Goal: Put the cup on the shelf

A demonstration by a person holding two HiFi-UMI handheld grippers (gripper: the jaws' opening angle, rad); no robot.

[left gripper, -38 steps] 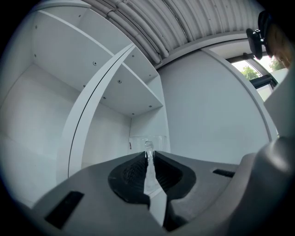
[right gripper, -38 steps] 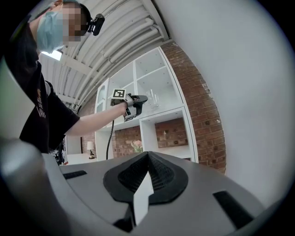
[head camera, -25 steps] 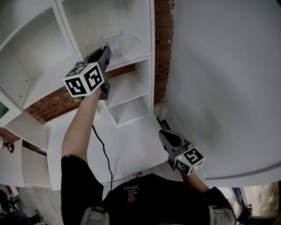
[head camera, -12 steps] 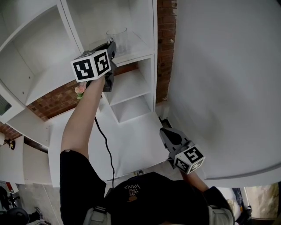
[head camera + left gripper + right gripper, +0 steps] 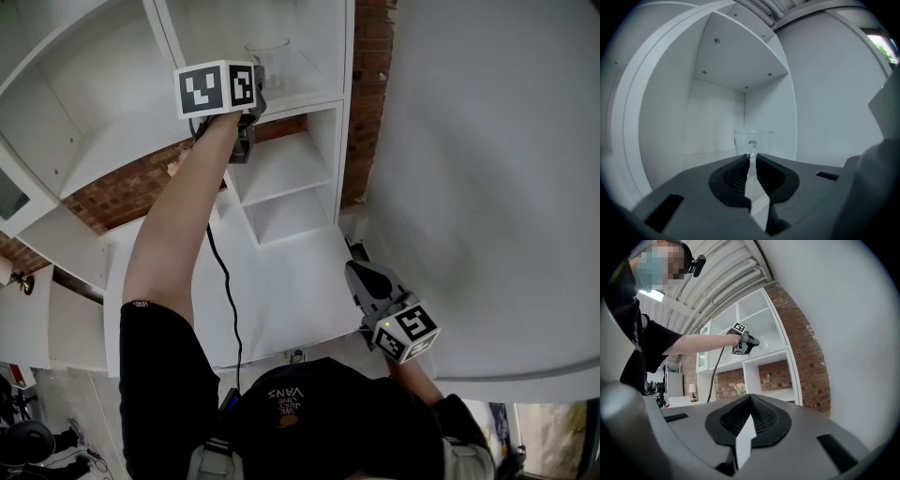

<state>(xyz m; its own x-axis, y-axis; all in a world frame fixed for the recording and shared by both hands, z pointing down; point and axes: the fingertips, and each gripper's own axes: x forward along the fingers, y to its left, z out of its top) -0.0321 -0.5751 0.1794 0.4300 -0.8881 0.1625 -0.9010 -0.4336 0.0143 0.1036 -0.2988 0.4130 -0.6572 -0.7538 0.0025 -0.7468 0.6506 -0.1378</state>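
A clear glass cup [image 5: 267, 58] with a handle is inside the upper right cubby of the white shelf [image 5: 314, 92]. My left gripper [image 5: 253, 89] is raised to that cubby on an outstretched arm. In the left gripper view its jaws [image 5: 751, 157] are shut on the cup's [image 5: 753, 139] handle; the cup's base is hidden behind them. My right gripper [image 5: 361, 277] hangs low by the white wall, shut and holding nothing [image 5: 750, 397]. The right gripper view shows the left gripper [image 5: 745, 341] far off at the shelf.
A plain white wall [image 5: 487, 169] fills the right side, with a brick strip [image 5: 370, 94] between it and the shelf. Lower cubbies [image 5: 281, 187] stand open below. A black cable [image 5: 225, 300] trails from the left gripper. Flowers [image 5: 739, 388] and a lamp [image 5: 692, 389] stand beyond.
The left arm has stretched further up toward the cubby, the gripper staying at the cup. The view has shifted a little. The right gripper has barely moved.
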